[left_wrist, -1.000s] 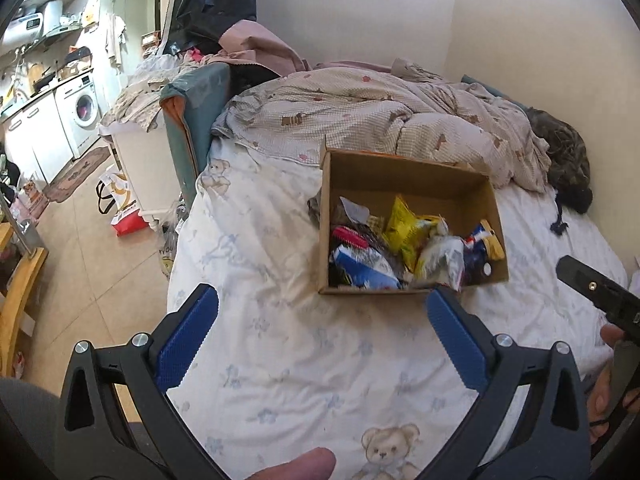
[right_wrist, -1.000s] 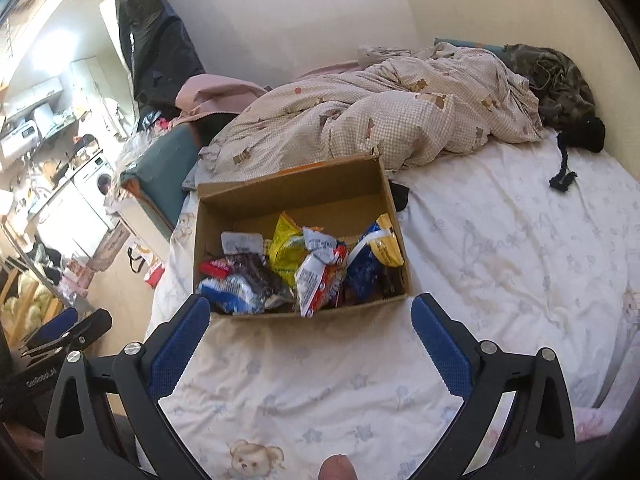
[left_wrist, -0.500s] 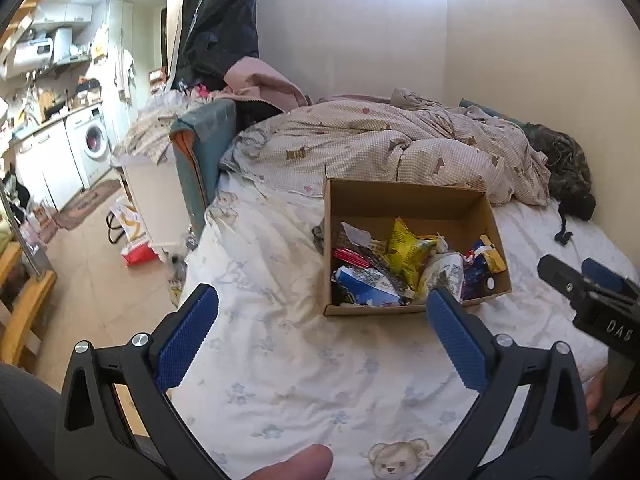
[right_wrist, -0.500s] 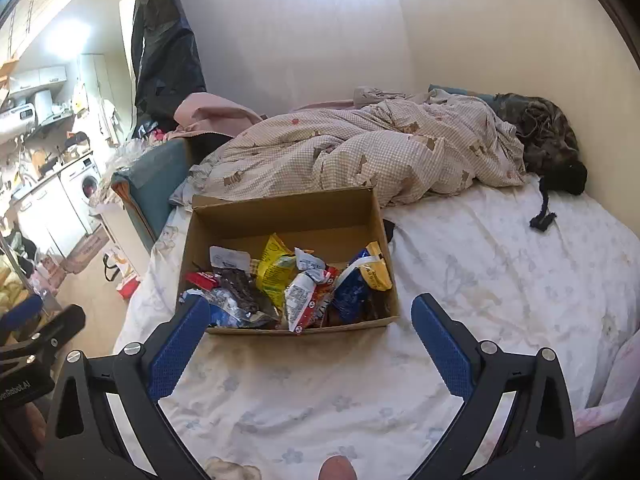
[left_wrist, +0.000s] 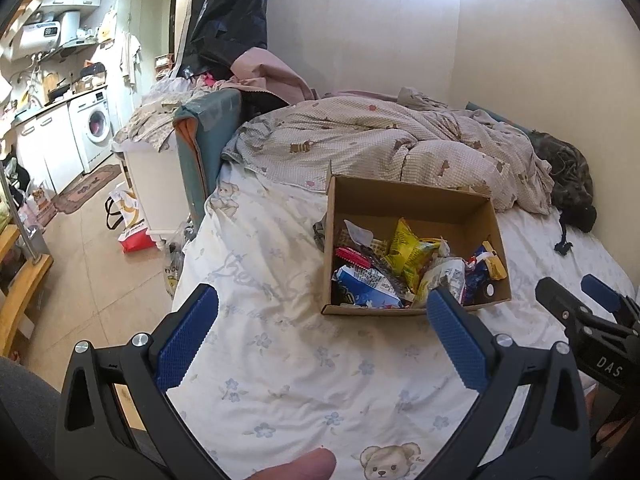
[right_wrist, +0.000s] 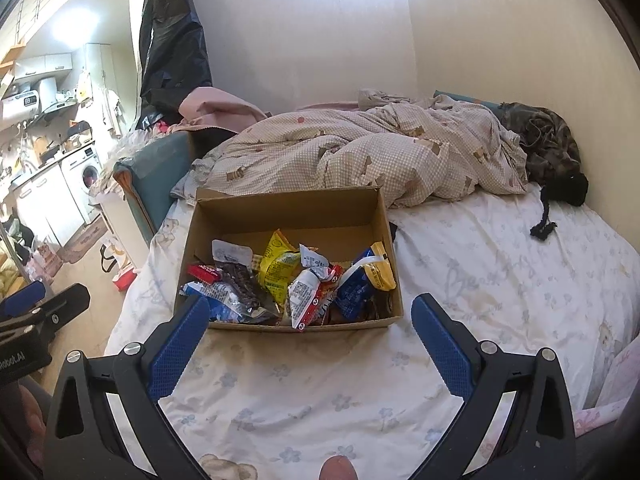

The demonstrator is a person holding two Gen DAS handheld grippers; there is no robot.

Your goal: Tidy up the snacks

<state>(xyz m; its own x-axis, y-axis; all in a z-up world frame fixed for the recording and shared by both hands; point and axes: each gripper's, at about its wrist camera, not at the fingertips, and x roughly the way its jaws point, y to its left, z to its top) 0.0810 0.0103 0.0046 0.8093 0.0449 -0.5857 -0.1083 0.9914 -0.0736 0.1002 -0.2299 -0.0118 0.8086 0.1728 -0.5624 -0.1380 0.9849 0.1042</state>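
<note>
The snack packets (right_wrist: 288, 284) lie heaped inside an open cardboard box (right_wrist: 288, 208) that sits on the bear-print bed sheet (right_wrist: 500, 280), with a rumpled checked duvet (right_wrist: 360, 160) just behind it at twelve o'clock. All the wrappers in view are in the box, piled loosely against its near wall; none shows on the sheet around it. That would fit snacks gathered in as well as snacks waiting to be sorted out, so the pictures do not settle the stage. The right gripper (right_wrist: 310, 322) hangs empty with its blue pads spread wide, the box dead ahead at twelve o'clock and its long side running across the gap between the fingers. The left gripper (left_wrist: 322, 318) is likewise wide apart and empty, but the box lies off at about one o'clock from it. By my reading the right hand is the squarer and nearer to the heap.
</note>
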